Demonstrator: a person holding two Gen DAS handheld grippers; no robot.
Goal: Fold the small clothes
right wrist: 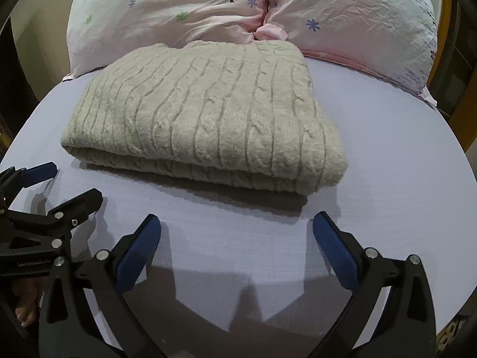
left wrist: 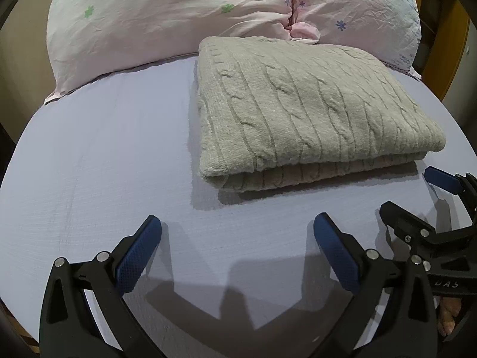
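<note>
A grey cable-knit sweater (left wrist: 310, 110) lies folded into a thick rectangle on the lilac bed sheet (left wrist: 104, 161); it also shows in the right wrist view (right wrist: 208, 116). My left gripper (left wrist: 237, 223) is open and empty, hovering over the sheet just in front of the sweater's near left corner. My right gripper (right wrist: 237, 223) is open and empty, in front of the sweater's near right part. The right gripper also shows at the right edge of the left wrist view (left wrist: 408, 194), and the left gripper at the left edge of the right wrist view (right wrist: 74, 179).
Two pale pink flowered pillows (left wrist: 167, 15) (right wrist: 351, 15) lie along the head of the bed, touching the sweater's far edge. A wooden bed frame (left wrist: 450, 44) runs on the right. Bare sheet (right wrist: 387, 155) lies around the sweater.
</note>
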